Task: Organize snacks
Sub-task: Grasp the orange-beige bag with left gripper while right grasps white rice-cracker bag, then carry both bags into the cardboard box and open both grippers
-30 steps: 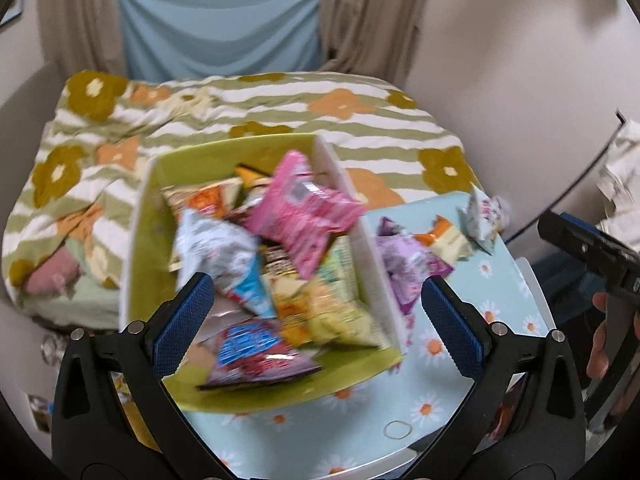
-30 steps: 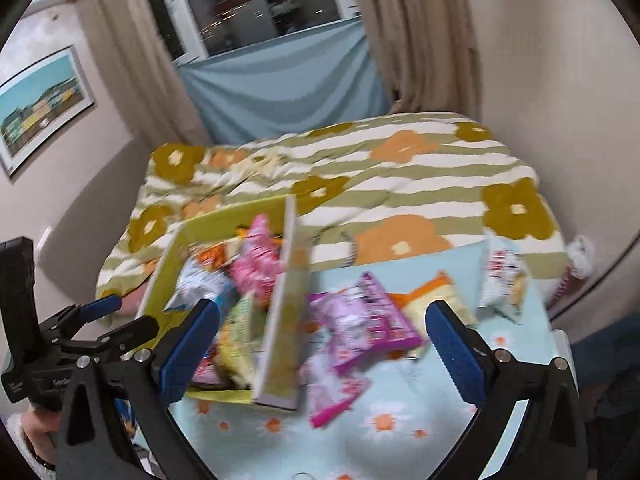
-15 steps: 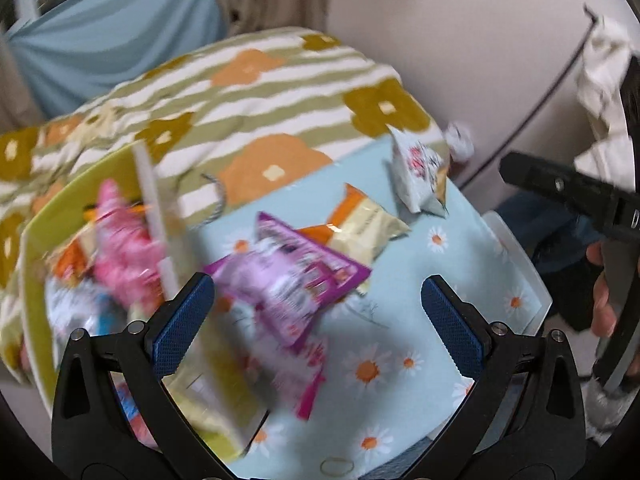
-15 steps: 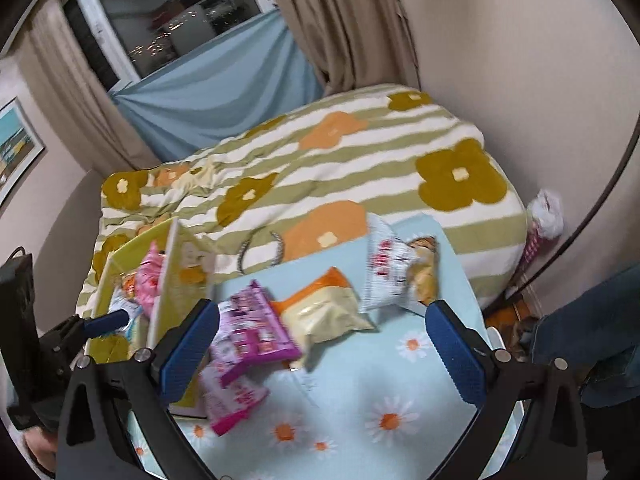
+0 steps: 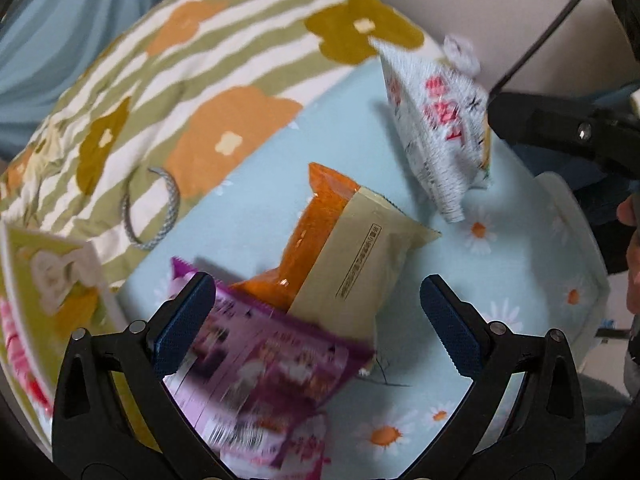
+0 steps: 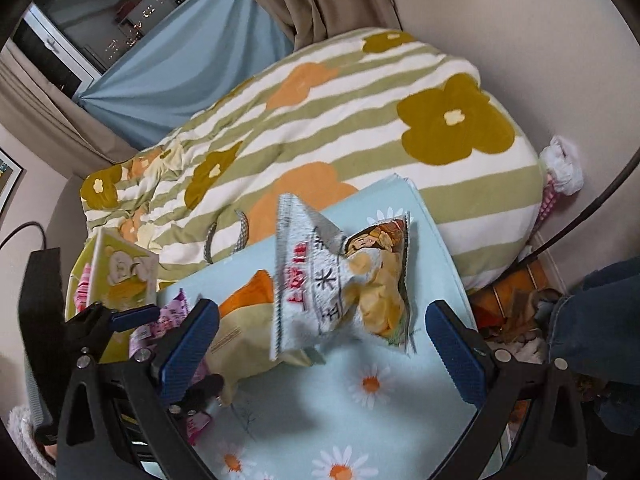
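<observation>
Loose snack packets lie on a light blue daisy-print table [image 5: 500, 280] [image 6: 372, 424]. A purple packet [image 5: 260, 364] [image 6: 168, 316] lies nearest the green storage box [image 5: 48, 276] [image 6: 120, 276], partly over an orange and cream packet [image 5: 352, 252] [image 6: 248, 332]. A white crisp packet [image 5: 436, 136] [image 6: 340, 280] lies at the table's far end. My left gripper [image 5: 318, 322] is open above the purple and cream packets. My right gripper [image 6: 320, 348] is open, with the white packet showing between its fingers. Nothing is held.
A bed with a green-striped flower quilt [image 5: 208, 80] [image 6: 360, 120] borders the table's far side. A grey cord loop [image 5: 152, 208] lies on the quilt. A wall [image 6: 520, 20] and a black cable stand to the right. A person's denim leg [image 6: 592, 320] is at right.
Both views have swung right, away from the green box, and moved closer to the loose packets. The box now sits at the left edge. Both grippers stay open.
</observation>
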The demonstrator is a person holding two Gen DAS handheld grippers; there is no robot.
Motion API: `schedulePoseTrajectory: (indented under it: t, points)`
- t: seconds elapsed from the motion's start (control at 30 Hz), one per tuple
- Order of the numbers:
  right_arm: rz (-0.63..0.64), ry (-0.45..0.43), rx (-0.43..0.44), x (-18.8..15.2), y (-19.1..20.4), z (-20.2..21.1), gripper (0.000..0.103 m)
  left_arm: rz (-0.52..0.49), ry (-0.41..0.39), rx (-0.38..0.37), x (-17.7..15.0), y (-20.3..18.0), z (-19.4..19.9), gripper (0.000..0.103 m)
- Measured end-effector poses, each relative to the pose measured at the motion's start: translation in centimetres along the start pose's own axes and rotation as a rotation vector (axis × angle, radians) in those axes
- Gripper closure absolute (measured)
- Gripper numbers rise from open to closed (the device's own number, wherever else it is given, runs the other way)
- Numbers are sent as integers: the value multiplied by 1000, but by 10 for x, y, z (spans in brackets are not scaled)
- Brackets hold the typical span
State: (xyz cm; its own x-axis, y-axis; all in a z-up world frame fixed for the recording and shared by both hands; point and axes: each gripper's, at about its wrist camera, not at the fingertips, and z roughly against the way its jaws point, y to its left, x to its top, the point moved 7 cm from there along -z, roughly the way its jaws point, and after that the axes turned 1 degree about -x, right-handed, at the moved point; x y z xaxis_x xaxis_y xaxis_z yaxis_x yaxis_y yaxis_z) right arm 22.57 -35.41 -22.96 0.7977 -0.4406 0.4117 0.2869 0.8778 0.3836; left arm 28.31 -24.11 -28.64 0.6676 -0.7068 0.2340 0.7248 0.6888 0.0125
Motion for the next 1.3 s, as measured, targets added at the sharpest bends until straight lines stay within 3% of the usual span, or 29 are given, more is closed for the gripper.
schedulePoseTrajectory:
  t: [0.2, 0.3, 0.37, 0.57, 1.03, 1.3]
  points:
    - [-33, 50, 21, 1, -10, -31, 0, -35, 63, -5, 7, -6, -30, 5]
    - [-53, 66, 39, 3, -14, -41, 0, -50, 88, -23, 8, -10, -41, 12]
    - [-57, 75, 45, 4, -16, -47, 0, -45, 110, -47, 9, -13, -47, 25]
    - [-72, 91, 64, 7, -21, -55, 0, -28, 117, -64, 13, -14, -55, 35]
    - [-46, 152, 102, 7, -22, -77, 1, 163, 58, -114, 22, -9, -47, 40]
    - [-21, 154, 115, 10, -22, -77, 21, 216, 33, -111, 20, -6, -43, 40]
